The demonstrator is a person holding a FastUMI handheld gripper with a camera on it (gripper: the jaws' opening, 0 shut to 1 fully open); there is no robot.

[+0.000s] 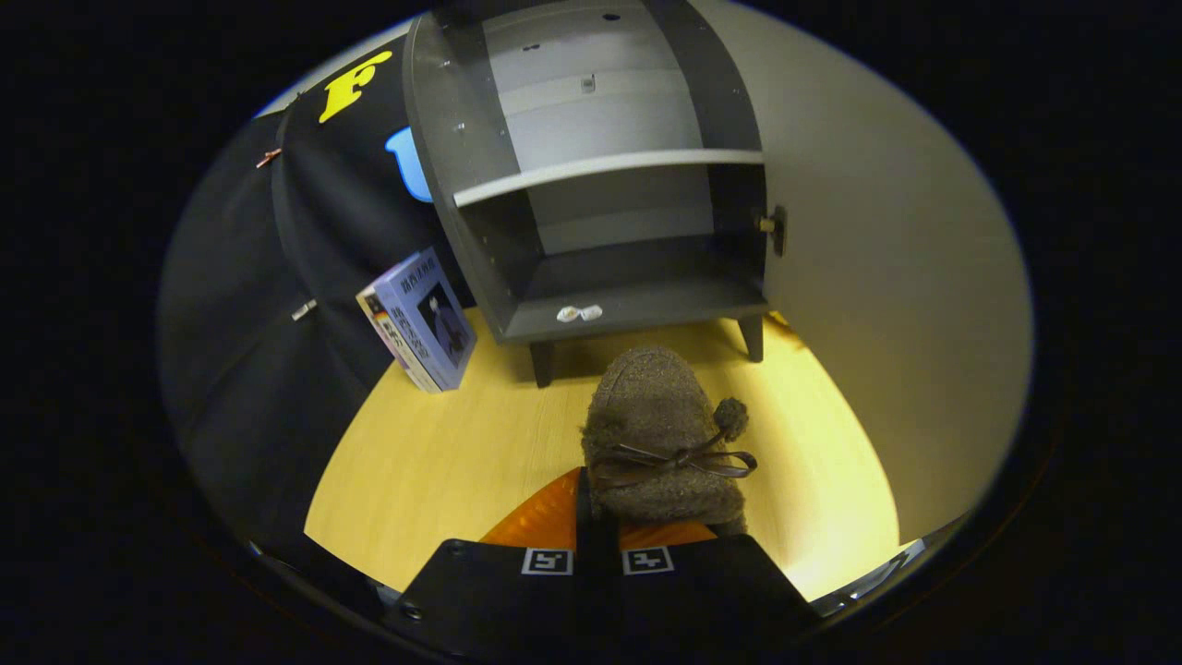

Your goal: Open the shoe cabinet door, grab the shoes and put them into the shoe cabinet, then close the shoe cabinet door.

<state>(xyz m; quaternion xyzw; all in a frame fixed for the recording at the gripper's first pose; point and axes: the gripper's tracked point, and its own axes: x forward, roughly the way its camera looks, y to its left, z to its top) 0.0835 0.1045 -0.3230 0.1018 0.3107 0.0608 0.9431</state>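
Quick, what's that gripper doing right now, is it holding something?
Gripper: shut on the shoe, held up in front of the open cabinet.

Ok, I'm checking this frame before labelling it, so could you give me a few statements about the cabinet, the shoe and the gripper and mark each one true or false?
1. The shoe cabinet stands open, with its door swung out to one side. True.
2. The brown fuzzy slipper already sits on the cabinet's lower shelf. False: it is held in front of the cabinet, above the wooden floor, in the gripper, whose fingers are closed on its heel end.
3. A boxed book leans beside the cabinet. True.
4. The lower shelf holds nothing at all. False: a small white item lies near its front edge.
5. The slipper has a bow and a pompom. True.
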